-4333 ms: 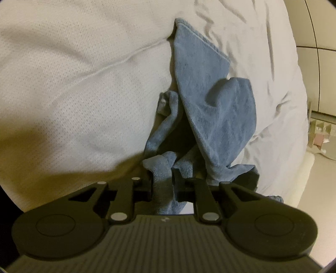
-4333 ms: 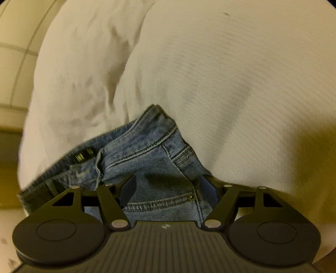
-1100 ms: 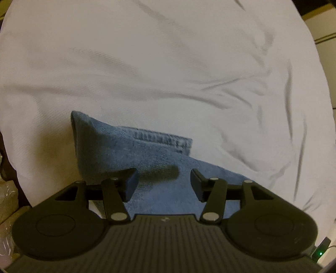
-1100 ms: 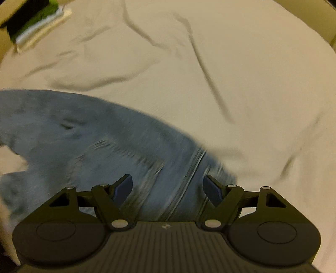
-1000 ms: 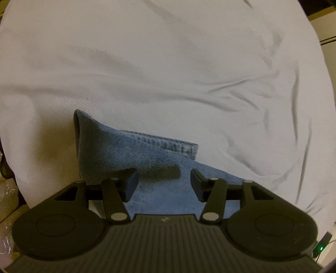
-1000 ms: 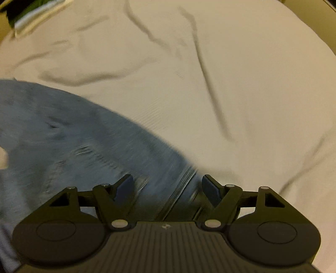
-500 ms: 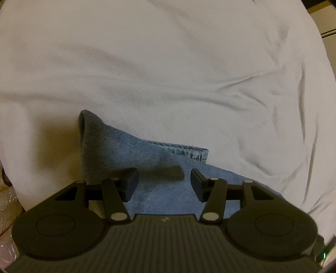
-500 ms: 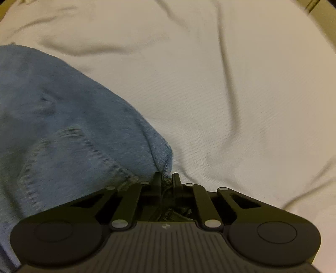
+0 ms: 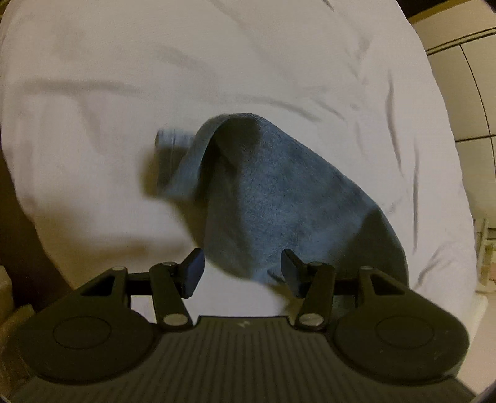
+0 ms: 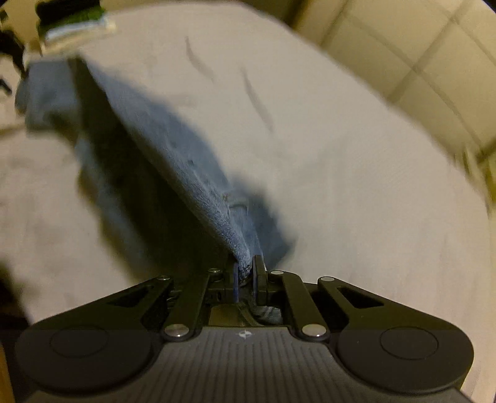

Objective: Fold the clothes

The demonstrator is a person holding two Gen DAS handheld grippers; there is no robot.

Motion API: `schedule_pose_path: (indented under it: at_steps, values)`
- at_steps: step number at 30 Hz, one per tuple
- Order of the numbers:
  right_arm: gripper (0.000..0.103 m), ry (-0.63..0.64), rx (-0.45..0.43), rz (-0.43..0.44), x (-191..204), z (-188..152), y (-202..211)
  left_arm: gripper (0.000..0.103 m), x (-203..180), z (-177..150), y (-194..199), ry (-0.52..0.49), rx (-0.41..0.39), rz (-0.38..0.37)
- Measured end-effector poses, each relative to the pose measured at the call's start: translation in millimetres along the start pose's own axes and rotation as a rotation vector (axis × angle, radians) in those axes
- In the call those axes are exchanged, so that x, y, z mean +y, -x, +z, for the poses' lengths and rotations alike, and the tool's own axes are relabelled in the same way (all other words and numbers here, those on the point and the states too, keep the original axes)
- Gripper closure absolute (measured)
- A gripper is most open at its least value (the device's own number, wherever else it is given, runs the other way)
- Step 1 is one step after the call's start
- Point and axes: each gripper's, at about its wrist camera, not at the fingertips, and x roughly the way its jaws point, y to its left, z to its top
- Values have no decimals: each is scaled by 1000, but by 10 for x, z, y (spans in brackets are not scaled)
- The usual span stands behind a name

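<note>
A pair of blue jeans (image 10: 173,148) hangs lifted off the white bed sheet (image 10: 356,173), stretched from my right gripper (image 10: 245,272) up toward the far left. That gripper is shut on a denim edge pinched between its pads. In the left wrist view the jeans (image 9: 272,198) rise in a hump above the sheet (image 9: 124,77), with a blurred hem end at the left. My left gripper (image 9: 241,269) stands open just in front of the cloth, holding nothing.
A stack of folded clothes with a green layer (image 10: 74,18) sits at the far left corner of the bed. Tiled floor (image 10: 418,55) lies beyond the bed's right edge. Pale clutter (image 9: 483,248) shows off the bed at the right.
My right gripper shut on the jeans' edge and has lifted it, pulling the denim off the sheet. In the left wrist view the flat jeans have risen into a hump, and the left gripper stays open.
</note>
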Motion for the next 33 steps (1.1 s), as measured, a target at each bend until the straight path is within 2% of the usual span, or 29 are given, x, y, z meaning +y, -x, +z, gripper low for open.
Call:
schedule_pose_path:
  at_steps: [3, 6, 7, 8, 10, 12, 13, 14, 17, 18, 20, 23, 26, 28, 31, 33]
  values:
    - [96, -105, 160, 31, 347, -657, -360, 52, 44, -142, 71, -15, 4, -5]
    - [93, -231, 260, 72, 545, -966, -660, 44, 136, -268, 161, -36, 16, 26]
    - [80, -254, 280, 78, 594, -995, -708, 44, 200, -304, 198, -54, 20, 41]
    - [74, -259, 295, 85, 638, -1004, -726, 44, 261, -337, 220, -75, 25, 62]
    - [50, -263, 315, 81, 735, -1018, -720, 44, 402, -378, 247, -129, 57, 130]
    - [45, -295, 336, 83, 845, -1055, -712, 47, 544, -381, 294, -188, 86, 193]
    - [44, -346, 347, 91, 816, -1102, -693, 47, 601, -355, 364, -202, 79, 192]
    - [44, -483, 320, 111, 807, -1189, -691, 47, 657, -326, 441, -214, 69, 185]
    - [43, -921, 217, 174, 788, -1461, -690, 44, 663, -71, 699, -178, 9, 67]
    - [41, -1067, 179, 194, 781, -1552, -689, 40, 632, 25, 759, -156, -14, 29]
    - [33, -1356, 98, 234, 768, -1734, -689, 39, 571, 248, 761, -105, -40, -54]
    - [25, -1788, -37, 293, 748, -2006, -688, 39, 529, 486, 521, 0, 6, -131]
    - [24, -2214, -191, 348, 729, -2279, -686, 39, 585, 559, 169, 94, 81, -155]
    - [23, -2238, -227, 311, 778, -2289, -720, 41, 598, 584, -3, 118, 104, -161]
    - [22, -2232, -255, 241, 792, -2246, -838, 57, 564, 600, -199, 125, 130, -165]
    - [23, -2241, -313, 223, 819, -2222, -997, 81, 485, 620, -277, 74, 137, -144]
